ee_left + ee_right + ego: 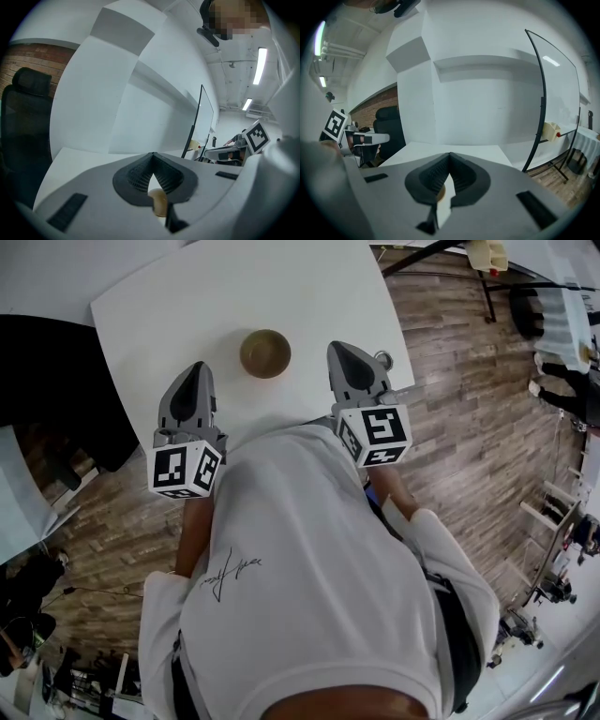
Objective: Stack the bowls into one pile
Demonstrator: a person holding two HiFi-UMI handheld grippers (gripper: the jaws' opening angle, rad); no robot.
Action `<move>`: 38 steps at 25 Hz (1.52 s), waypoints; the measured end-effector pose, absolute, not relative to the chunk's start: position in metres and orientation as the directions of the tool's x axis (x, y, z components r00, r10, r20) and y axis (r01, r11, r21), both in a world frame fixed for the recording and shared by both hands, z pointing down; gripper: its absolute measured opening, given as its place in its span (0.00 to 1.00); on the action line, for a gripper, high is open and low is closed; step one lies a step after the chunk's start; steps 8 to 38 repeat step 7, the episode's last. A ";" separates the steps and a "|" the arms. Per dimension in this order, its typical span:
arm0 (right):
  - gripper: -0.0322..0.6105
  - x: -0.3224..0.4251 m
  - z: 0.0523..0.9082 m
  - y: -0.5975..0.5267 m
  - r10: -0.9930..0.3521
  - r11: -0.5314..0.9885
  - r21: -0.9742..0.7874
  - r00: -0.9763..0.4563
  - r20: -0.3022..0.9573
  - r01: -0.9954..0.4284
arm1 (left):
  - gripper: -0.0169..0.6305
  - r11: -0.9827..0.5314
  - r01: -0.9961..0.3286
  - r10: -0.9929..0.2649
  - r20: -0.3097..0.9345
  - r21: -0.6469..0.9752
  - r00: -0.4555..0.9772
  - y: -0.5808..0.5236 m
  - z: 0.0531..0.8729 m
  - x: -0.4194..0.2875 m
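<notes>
Fingers (136, 176) closed both sides; bowls (264, 352) on table (187, 296), well off edges

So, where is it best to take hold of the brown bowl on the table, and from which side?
Probably its rim: one jaw inside, one outside the wall. The brown bowl stands upright on the white table, mouth open upward, round with no handle, so come from above at the near edge.
</notes>
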State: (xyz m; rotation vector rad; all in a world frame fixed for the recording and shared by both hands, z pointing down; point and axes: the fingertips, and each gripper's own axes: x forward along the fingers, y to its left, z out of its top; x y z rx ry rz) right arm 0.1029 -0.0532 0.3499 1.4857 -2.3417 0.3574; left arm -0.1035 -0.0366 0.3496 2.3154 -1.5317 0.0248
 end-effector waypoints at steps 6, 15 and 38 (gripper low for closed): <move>0.06 0.099 0.354 -0.055 -0.814 0.418 -0.048 -0.398 0.424 -0.907 | 0.04 -0.357 -0.887 -0.870 0.242 0.292 0.430 -0.034 0.359 -0.096; 0.06 0.099 0.355 -0.055 -0.811 0.419 -0.054 -0.401 0.427 -0.906 | 0.04 -0.359 -0.886 -0.866 0.248 0.295 0.434 -0.033 0.360 -0.094; 0.06 0.099 0.355 -0.055 -0.811 0.419 -0.054 -0.401 0.427 -0.906 | 0.04 -0.359 -0.886 -0.866 0.248 0.295 0.434 -0.033 0.360 -0.094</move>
